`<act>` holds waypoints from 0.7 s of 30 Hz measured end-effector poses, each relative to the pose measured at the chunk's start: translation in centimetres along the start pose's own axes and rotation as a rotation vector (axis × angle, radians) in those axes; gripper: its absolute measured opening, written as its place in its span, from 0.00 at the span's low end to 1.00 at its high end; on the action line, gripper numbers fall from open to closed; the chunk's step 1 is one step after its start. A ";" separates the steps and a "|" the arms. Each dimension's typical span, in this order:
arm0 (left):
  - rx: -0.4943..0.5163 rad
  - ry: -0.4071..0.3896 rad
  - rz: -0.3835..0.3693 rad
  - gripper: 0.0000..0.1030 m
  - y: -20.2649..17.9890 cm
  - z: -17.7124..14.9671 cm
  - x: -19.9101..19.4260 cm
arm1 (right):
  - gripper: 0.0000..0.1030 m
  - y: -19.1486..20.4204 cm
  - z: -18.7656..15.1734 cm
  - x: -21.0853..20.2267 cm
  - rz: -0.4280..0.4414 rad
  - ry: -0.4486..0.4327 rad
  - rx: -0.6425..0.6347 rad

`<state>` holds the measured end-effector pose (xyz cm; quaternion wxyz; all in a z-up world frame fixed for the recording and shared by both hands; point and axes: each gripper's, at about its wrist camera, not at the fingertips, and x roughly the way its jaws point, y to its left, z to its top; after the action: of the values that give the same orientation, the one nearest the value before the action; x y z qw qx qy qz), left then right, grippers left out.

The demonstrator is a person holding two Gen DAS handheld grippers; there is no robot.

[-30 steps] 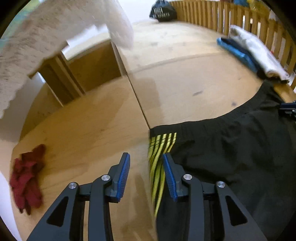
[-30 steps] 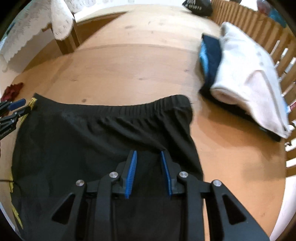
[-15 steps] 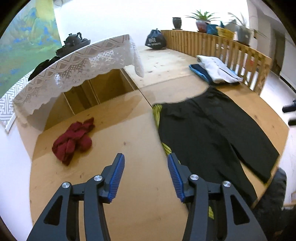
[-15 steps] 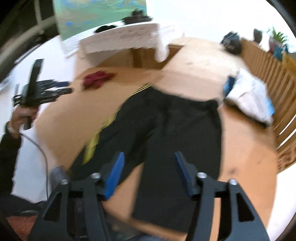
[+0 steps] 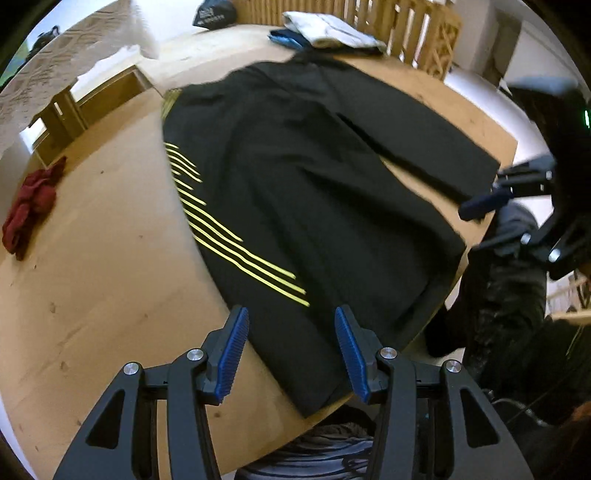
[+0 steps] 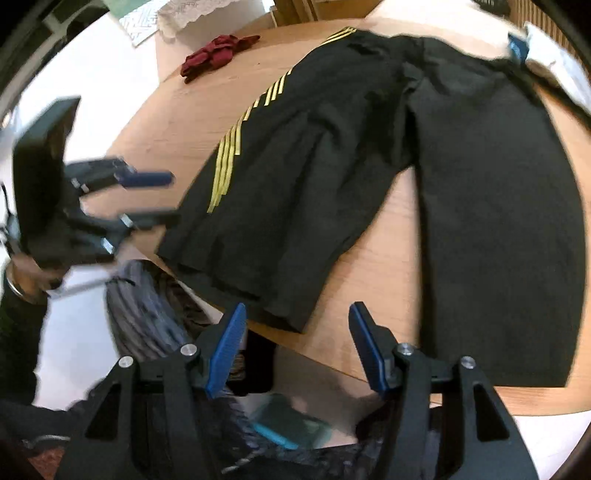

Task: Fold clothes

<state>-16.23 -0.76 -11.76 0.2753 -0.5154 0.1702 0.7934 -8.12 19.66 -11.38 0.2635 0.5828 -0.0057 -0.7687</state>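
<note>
Black shorts with yellow stripes (image 5: 314, 192) lie spread flat on the wooden table (image 5: 96, 280), waistband far, leg hems at the near edge; they also show in the right wrist view (image 6: 369, 155). My left gripper (image 5: 291, 350) is open and empty, just above the hem of the striped leg. My right gripper (image 6: 297, 347) is open and empty, hovering at the table's front edge between the two leg hems. The right gripper shows in the left wrist view (image 5: 495, 203), and the left gripper in the right wrist view (image 6: 147, 195).
A crumpled red cloth (image 5: 29, 206) lies at the table's left, also in the right wrist view (image 6: 218, 55). Folded white and blue clothes (image 5: 325, 33) sit at the far side by a wooden fence (image 5: 406, 29). A lace-covered table (image 5: 44, 81) stands far left.
Both grippers have pulled back from the waistband to the near leg hems and opened wider. The shorts now lie spread out flat.
</note>
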 end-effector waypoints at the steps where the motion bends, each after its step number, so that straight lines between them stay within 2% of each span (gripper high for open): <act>1: 0.003 0.004 0.000 0.46 -0.1 0.0 0.2 | 0.56 0.1 0.1 0.3 0.008 0.010 -0.002; 3: -0.004 0.003 0.009 0.46 -0.1 0.0 0.3 | 0.55 0.2 0.2 1.3 0.009 0.023 -0.010; 4: -0.006 0.000 0.016 0.46 0.0 0.0 0.2 | 0.51 0.2 0.2 1.7 0.017 0.028 -0.011; 5: -0.007 -0.002 0.022 0.46 0.0 -0.2 0.1 | 0.25 0.0 0.3 1.9 0.036 0.031 -0.009; 6: -0.008 -0.003 0.025 0.46 0.0 -0.5 -0.1 | 0.05 -0.3 0.2 1.7 0.065 0.025 0.004; 12: -0.005 0.026 0.036 0.46 0.3 -2.6 0.1 | 0.05 -3.4 -0.9 -2.0 0.311 -0.080 0.155; 13: -0.009 0.029 0.035 0.46 0.2 -2.8 0.2 | 0.05 -3.8 -1.2 -2.3 0.296 -0.087 0.166; 14: -0.012 0.028 0.029 0.46 0.1 -2.8 0.2 | 0.05 -4.1 -1.6 -2.3 0.213 -0.082 0.163; 16: 0.006 0.016 0.018 0.46 -0.6 -2.0 0.3 | 0.08 -4.8 -2.4 -1.0 0.128 -0.009 0.181; 17: 0.017 0.010 0.012 0.46 -1.0 -1.6 0.4 | 0.08 -5.1 -2.7 -0.6 0.129 0.027 0.198; 19: 0.039 -0.002 0.002 0.46 -1.7 -0.6 0.6 | 0.09 -5.7 -2.9 -0.6 0.197 0.071 0.235; 21: 0.065 -0.008 -0.009 0.46 -2.5 0.2 0.9 | 0.21 -5.9 -2.6 -2.0 0.178 0.050 0.216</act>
<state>-15.13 1.60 -12.48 0.2962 -0.5036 0.1926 0.7884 -7.77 26.37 -12.27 0.2666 0.6239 -0.1335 -0.7224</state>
